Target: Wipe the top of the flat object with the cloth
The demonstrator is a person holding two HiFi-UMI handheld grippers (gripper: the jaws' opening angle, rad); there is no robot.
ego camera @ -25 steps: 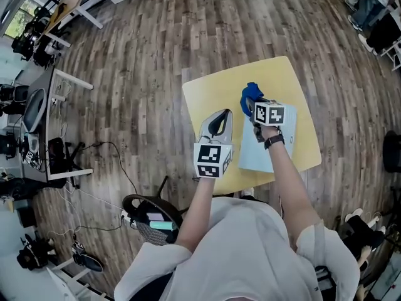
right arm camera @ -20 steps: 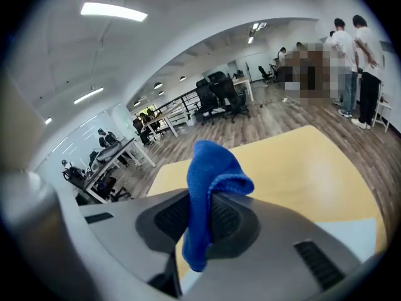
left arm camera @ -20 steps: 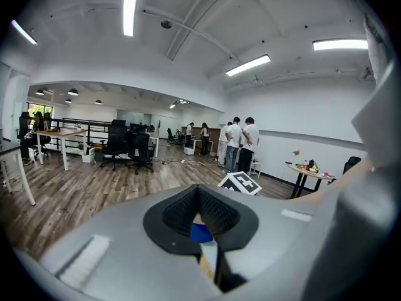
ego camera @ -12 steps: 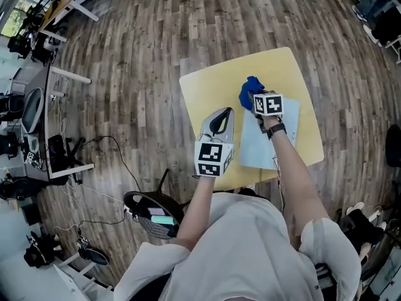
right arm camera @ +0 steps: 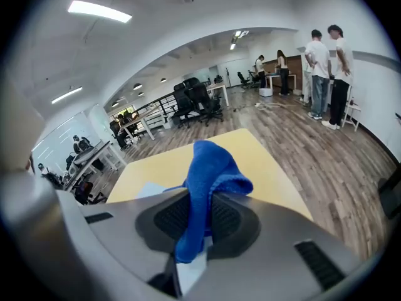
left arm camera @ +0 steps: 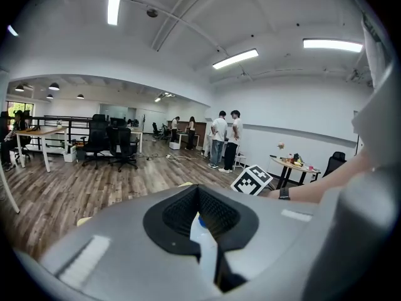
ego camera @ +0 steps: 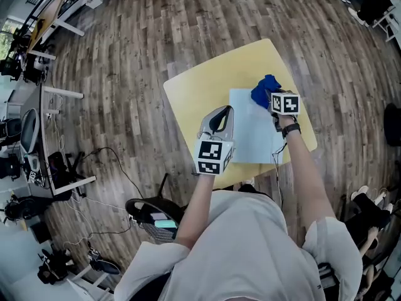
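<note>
Blue cloth (ego camera: 265,88) clamped in right gripper (right arm camera: 199,215), on far corner of pale-blue flat sheet (ego camera: 250,133); left gripper (ego camera: 220,113) jaws nearly closed, empty, beside sheet.

Square yellow table (ego camera: 200,93) with rounded corners, standing on a wood-plank floor (ego camera: 138,42): a pale blue flat object (ego camera: 250,130), a rectangular sheet, lies flat on the right half of the tabletop, reaching close to the near edge, while the left half shows bare yellow.
</note>
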